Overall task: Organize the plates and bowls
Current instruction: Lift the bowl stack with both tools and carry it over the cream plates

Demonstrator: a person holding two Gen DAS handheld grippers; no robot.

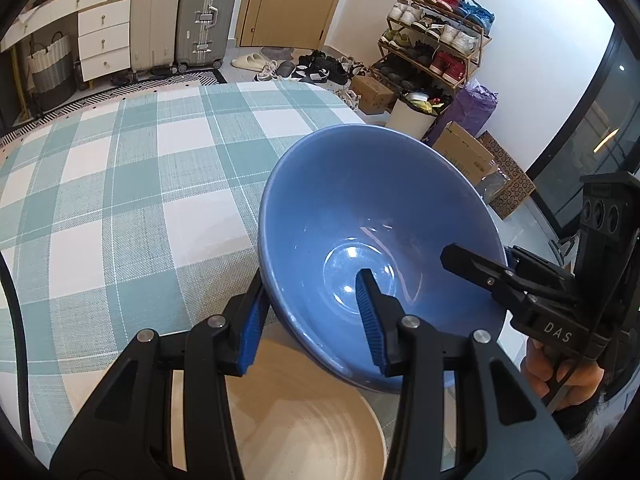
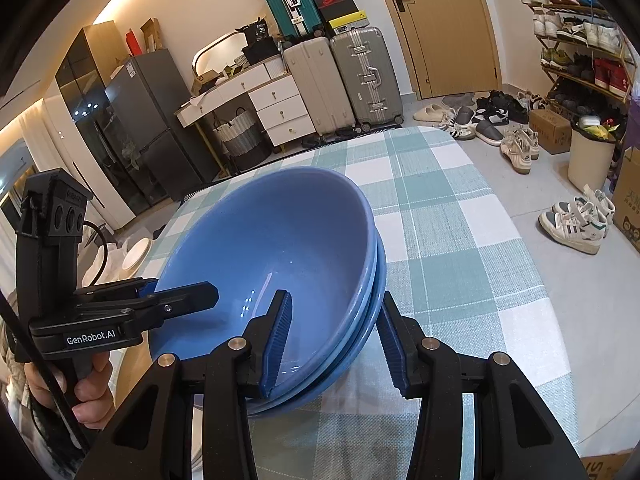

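A: Clamping the near rim with the left gripper (image 1: 312,320), one of the fingers (image 1: 372,320) inside the wall and its partner outside?

B: Yes, clenching on the blue bowl stack (image 1: 380,216). Doing the same with the right gripper (image 2: 336,344) on the opposite rim, straddling all the nested lips.

A: Sitting where, then?

B: Hanging between both grippers, apparently just above the beige dish (image 1: 304,420), over the near edge of the tabletop (image 1: 120,184).

A: Handling how?

B: Probably weighing a fair bit for such thin rim grips. Looking like glazed ceramic: stiff, slick, prone to chipping. Risking the nested bowls sliding against each other if tipped further. Taking hold on opposite rims, as now, seeming the sound choice. Squeezing firmly, avoiding any jerk.

A: Pointing which way?

B: Tilting, with the mouth facing up and back toward both cameras and the far rim riding higher than the near one. Being round, showing no long axis, only the stacking axis, leaning off vertical toward the near side.

A: And beyond?

B: Just checked cloth stretching to the far edge.
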